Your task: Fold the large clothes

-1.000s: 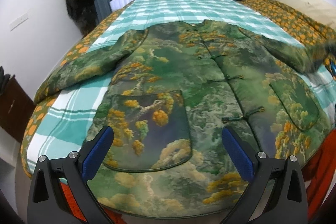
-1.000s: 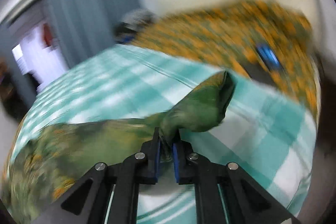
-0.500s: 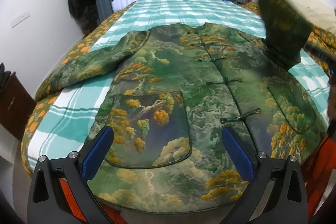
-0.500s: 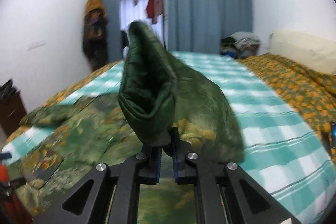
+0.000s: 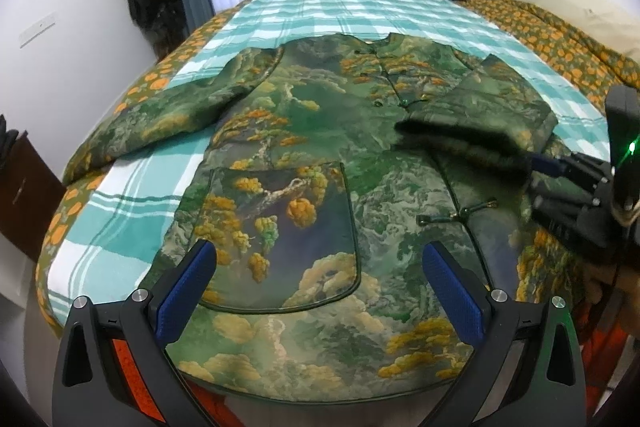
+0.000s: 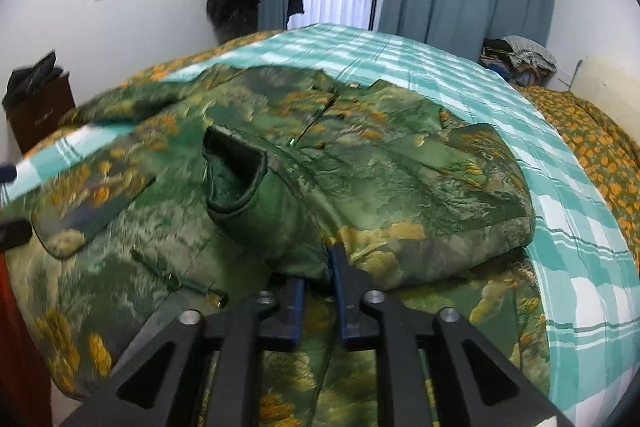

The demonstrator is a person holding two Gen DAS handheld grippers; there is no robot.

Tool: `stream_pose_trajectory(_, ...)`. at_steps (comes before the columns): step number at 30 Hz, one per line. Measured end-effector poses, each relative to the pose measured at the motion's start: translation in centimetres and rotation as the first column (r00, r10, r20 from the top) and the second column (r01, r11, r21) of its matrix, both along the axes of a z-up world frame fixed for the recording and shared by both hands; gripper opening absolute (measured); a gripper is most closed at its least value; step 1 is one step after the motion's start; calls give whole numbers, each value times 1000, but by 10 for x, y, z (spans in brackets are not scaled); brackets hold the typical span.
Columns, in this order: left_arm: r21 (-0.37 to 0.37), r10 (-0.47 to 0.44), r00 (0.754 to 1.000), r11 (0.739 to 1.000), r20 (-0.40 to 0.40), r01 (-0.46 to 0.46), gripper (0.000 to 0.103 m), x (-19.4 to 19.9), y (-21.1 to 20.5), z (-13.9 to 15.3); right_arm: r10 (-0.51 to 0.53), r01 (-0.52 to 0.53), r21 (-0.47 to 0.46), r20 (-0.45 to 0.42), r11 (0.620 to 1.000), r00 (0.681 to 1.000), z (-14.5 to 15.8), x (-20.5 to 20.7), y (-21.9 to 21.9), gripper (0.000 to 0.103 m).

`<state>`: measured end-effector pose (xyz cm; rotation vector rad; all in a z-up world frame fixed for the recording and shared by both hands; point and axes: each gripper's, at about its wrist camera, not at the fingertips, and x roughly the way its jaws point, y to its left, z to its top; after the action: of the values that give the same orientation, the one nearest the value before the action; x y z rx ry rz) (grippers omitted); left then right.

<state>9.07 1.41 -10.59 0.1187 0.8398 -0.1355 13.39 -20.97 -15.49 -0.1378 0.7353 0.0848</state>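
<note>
The jacket (image 5: 320, 163) is spread at the bed's (image 5: 352, 7) near edge, one sleeve (image 6: 360, 187) folded across. The right gripper's (image 6: 318, 291) jaws have just been parting, cuff between; it may spring back. The left gripper's (image 5: 320, 291) jaws are held wide, empty.

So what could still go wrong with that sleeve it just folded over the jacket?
The right gripper has just been opening, yet the folded sleeve lies between its pads; pulling back might drag the sleeve off the jacket. The puffy cuff stands open and may spring back. The other sleeve remains unfolded.
</note>
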Motion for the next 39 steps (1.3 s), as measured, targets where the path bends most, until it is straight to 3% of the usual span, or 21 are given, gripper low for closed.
stream_pose_trajectory(1,2,0,1000,1000,-1,0,102,0,-1,0,25,-25,10,-15,1000,1000,-2,-1,4,51)
stream_pose_trajectory(3,6,1,1000,1000,-4,-1,102,0,-1,1,54,-54,10,-26,998,998,-6,-6,8,61)
stream_pose_trajectory(6,5,13,1000,1000,-11,-13,102,2,0,2,104,-104,0,-40,995,994,-6,-17,23,61)
stream_pose_trajectory(15,-31,14,1000,999,19,-14,102,14,13,29,139,-136,118,-12,984,990,25,-66,19,61)
stream_pose_trajectory(17,-61,-3,999,998,35,5,102,21,13,41,105,-105,126,9,986,994,33,-79,8,61)
stream_pose_trajectory(20,-165,-33,999,986,30,38,102,35,11,56,39,-44,122,44,992,998,42,-98,-11,61)
stream_pose_trajectory(24,-350,-126,989,932,-78,91,102,61,-4,53,-61,51,120,76,991,995,43,-114,-37,62)
stream_pose_trajectory(26,-436,-183,971,894,-153,100,102,75,-18,40,-122,111,139,72,984,990,41,-116,-52,62)
stream_pose_trajectory(30,-515,-244,933,854,-264,77,102,96,-46,8,-198,182,175,81,968,977,40,-115,-71,62)
stream_pose_trajectory(34,-538,-226,909,843,-351,2,102,117,-68,-25,-184,169,175,73,970,980,35,-112,-69,62)
stream_pose_trajectory(36,-528,-199,908,849,-369,-28,98,124,-78,-36,-161,149,160,69,976,985,32,-109,-63,62)
stream_pose_trajectory(37,-510,-184,909,860,-374,-36,94,127,-83,-41,-154,142,158,67,977,986,31,-109,-61,62)
stream_pose_trajectory(39,-466,-168,901,884,-399,-41,71,132,-94,-48,-131,119,153,67,981,989,29,-108,-56,62)
